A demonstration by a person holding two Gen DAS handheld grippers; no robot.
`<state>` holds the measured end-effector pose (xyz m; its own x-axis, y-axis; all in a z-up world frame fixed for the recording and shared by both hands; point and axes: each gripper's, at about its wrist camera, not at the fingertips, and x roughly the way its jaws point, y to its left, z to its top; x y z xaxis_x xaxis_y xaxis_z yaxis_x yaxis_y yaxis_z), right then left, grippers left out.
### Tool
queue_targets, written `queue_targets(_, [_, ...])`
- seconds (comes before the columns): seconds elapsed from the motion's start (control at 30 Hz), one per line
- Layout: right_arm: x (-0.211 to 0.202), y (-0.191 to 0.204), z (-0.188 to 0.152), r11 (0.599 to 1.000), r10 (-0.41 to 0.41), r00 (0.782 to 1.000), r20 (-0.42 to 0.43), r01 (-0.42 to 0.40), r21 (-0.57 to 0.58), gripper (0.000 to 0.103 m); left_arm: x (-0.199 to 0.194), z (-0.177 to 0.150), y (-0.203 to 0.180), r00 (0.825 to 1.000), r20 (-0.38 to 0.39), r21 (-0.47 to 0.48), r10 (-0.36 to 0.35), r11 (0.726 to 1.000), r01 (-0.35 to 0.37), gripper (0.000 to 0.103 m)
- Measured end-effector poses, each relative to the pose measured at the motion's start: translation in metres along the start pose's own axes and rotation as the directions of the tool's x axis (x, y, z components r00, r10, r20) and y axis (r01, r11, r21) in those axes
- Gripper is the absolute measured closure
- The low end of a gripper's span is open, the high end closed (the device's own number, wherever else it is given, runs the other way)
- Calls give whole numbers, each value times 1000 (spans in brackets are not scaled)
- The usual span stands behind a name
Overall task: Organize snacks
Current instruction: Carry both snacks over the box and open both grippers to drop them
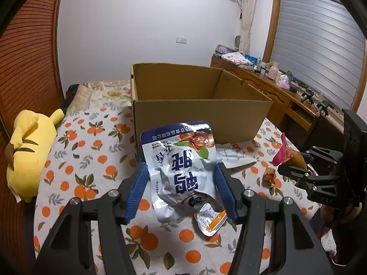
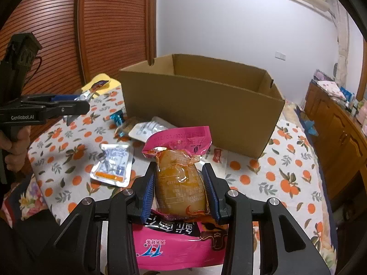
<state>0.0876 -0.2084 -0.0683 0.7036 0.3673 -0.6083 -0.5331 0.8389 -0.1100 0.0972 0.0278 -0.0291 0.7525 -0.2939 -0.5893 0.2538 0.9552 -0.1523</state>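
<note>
Over the orange-print bedspread (image 1: pixel 91 142), left wrist view: left gripper (image 1: pixel 181 190) is clamping a white-blue snack pouch (image 1: pixel 183 167), cardboard box (image 1: pixel 201 114) just ahead. Right wrist view: right gripper (image 2: pixel 180 190) is squeezing a pink-topped orange snack pack (image 2: pixel 180 178). Keep both grips firm & clear the box rim before letting go.

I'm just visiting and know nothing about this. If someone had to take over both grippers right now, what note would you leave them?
Left gripper: shut on the white-and-blue snack bag, lifted off the bed.
Right gripper: shut on the pink-topped orange snack pack.
Cardboard box: open, just ahead; its floor is hidden, so what is done is unclear.
Left: drop both in, then collect the small silver pouch and other packets on the bedspread.
</note>
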Motion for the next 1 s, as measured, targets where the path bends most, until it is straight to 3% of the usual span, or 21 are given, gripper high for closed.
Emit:
queue_targets(0.37, [-8,-6,21,1000,-20,999,38,21,-23,63,-3,25,-6,999,36,26,-6,1000,5,45])
queue_targets(1.0, [17,-29,100,997,-37,994,100,44,-70,63,35,92,-8,999,50,99,7,995,-12,44])
